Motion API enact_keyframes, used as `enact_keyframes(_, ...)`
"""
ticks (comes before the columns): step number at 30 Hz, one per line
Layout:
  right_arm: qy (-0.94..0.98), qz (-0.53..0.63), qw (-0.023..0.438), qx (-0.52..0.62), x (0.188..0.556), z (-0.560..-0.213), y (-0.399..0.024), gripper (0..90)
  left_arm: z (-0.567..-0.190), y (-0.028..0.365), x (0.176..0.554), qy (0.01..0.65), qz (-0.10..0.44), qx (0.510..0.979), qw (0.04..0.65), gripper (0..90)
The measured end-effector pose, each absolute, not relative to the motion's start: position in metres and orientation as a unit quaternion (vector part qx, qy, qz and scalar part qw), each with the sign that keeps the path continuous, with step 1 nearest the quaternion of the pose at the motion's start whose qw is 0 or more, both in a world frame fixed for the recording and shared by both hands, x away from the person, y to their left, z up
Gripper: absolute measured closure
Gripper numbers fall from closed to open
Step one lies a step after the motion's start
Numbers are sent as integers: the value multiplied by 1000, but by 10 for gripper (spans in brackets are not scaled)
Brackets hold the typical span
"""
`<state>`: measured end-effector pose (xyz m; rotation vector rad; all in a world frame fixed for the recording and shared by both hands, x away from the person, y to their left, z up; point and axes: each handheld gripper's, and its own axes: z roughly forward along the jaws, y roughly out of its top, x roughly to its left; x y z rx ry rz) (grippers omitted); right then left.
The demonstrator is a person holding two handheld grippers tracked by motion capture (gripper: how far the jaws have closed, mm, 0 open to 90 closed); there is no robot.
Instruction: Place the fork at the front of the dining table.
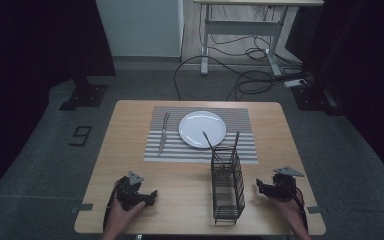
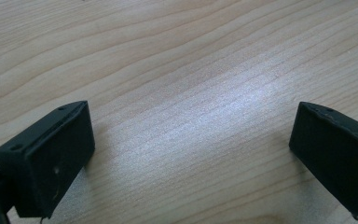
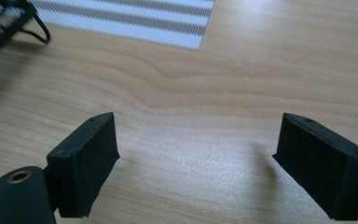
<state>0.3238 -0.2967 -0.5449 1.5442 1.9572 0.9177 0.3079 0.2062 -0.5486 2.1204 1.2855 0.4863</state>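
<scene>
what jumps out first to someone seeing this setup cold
Probably the white plate on the striped placemat at the table's far side, with a knife to its left. Next, the black wire caddy holding utensils at front, flanked by the open left claw and right claw.

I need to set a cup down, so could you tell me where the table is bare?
Bare wood lies between the left tongs and the wire basket, and along both side edges beside the striped placemat. The placemat itself is crowded with plate and knife.
</scene>
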Motion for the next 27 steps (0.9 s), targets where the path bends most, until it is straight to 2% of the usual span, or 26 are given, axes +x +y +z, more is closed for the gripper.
enact_keyframes(27, 707, 376, 242, 548, 314, -497, -291, 160, -549, 206, 309, 484, 183, 800, 303, 0)
